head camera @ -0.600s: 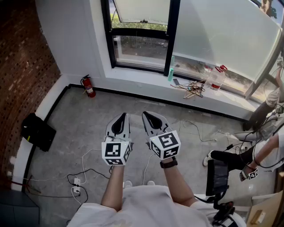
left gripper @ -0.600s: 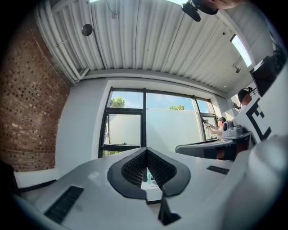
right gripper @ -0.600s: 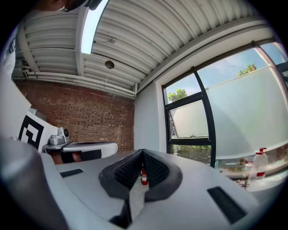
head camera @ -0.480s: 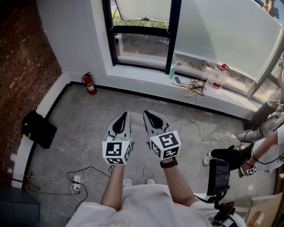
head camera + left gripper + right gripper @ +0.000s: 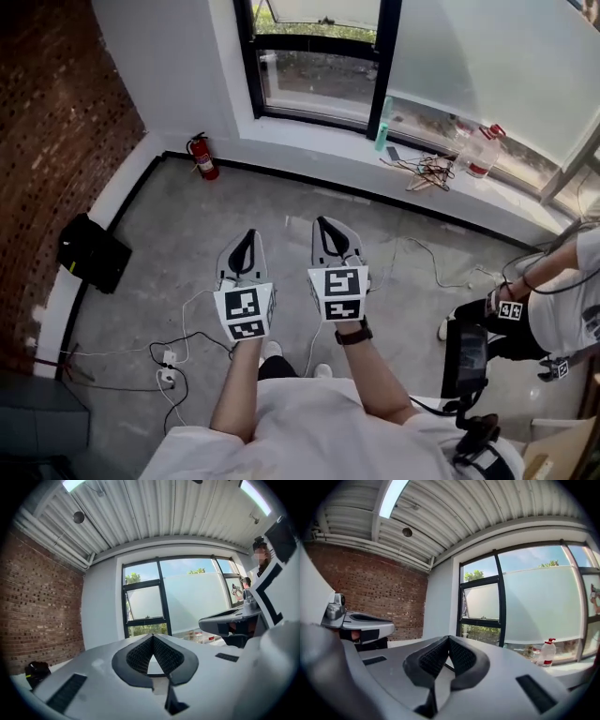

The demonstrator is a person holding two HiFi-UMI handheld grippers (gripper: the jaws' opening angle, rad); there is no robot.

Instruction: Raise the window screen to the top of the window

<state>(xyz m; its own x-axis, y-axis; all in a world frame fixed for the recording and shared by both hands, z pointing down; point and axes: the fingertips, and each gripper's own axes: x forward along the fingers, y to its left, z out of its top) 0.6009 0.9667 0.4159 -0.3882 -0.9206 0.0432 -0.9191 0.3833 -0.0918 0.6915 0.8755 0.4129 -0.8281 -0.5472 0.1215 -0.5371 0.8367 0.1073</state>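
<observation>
Standing here by the brick wall [image 5: 52, 131], I see the person holding both tools out at about waist height over the concrete floor [image 5: 309, 211], side by side and close together, aimed toward the window. The left gripper [image 5: 247, 234] has its jaws pressed together with nothing between them, the ribbed pads [image 5: 140, 654] meeting at the tip; the right gripper [image 5: 326, 223] is the same, closed and empty. The window screen [image 5: 487, 66] is well apart from both, a pale frosted sheet across the wide pane [image 5: 197, 599] (a band of blue sky shows above its top edge). On the sill [image 5: 319, 127] stand a green bottle [image 5: 383, 124] and a spray bottle [image 5: 483, 150] with a red top. A fire extinguisher [image 5: 203, 157] stands on the floor below the narrower pane, and a second person [image 5: 562, 305] sits off to the right.
</observation>
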